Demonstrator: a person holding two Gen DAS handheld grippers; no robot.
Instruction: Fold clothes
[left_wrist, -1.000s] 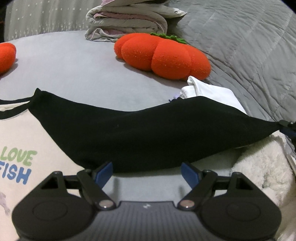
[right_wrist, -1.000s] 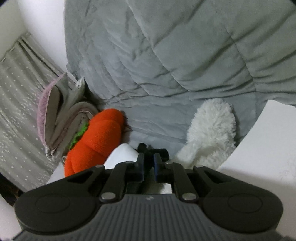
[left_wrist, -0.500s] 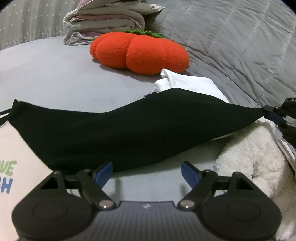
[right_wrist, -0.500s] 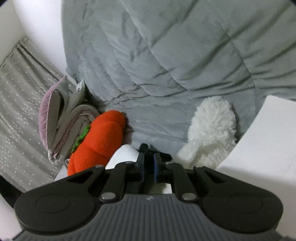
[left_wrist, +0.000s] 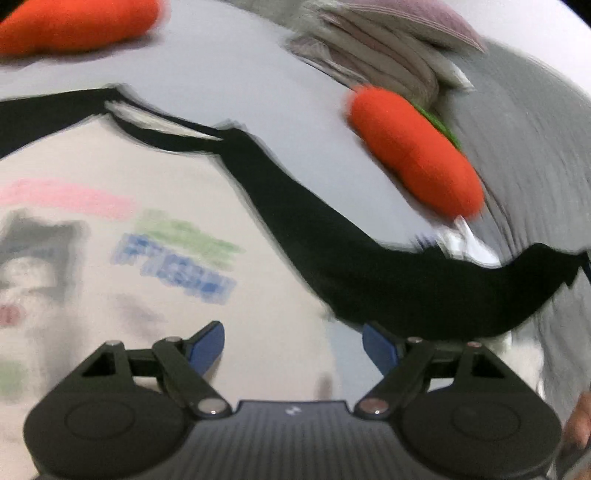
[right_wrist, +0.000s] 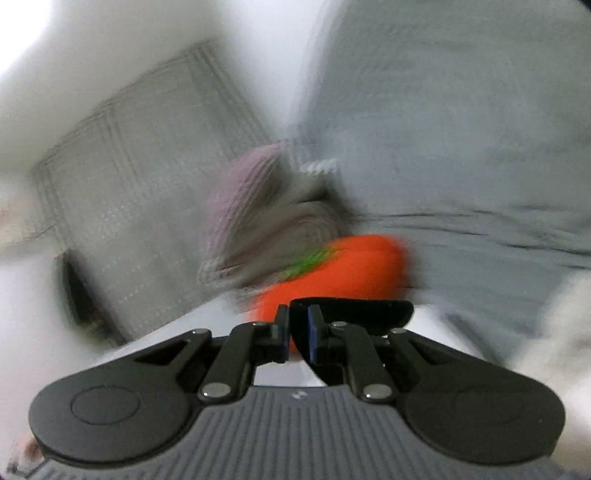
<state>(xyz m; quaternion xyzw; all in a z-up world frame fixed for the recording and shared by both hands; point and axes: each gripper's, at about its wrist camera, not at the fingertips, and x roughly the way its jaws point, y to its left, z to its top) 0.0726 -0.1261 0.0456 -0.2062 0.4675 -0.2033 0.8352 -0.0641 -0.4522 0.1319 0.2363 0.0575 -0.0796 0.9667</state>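
Note:
A cream T-shirt (left_wrist: 110, 229) with black sleeves and a coloured print lies flat on the grey bed, filling the left of the blurred left wrist view. Its black right sleeve (left_wrist: 388, 273) stretches out to the right, lifted at its far end. My left gripper (left_wrist: 293, 345) hovers open over the shirt's lower side, nothing between its blue pads (left_wrist: 207, 343). In the right wrist view my right gripper (right_wrist: 295, 325) is shut on the black sleeve cuff (right_wrist: 354, 314), which sticks out past the fingers.
An orange pumpkin cushion (left_wrist: 413, 151) lies beyond the sleeve, a second orange cushion (left_wrist: 74, 22) at top left. Folded blankets (left_wrist: 384, 62) are stacked behind. A grey quilt (left_wrist: 528, 155) rises on the right. White folded cloth (left_wrist: 472, 243) peeks out by the sleeve.
Both views have swung fast and blurred. The left gripper has turned left, bringing the shirt's printed front into view. The right gripper still holds the sleeve and has turned toward the blankets.

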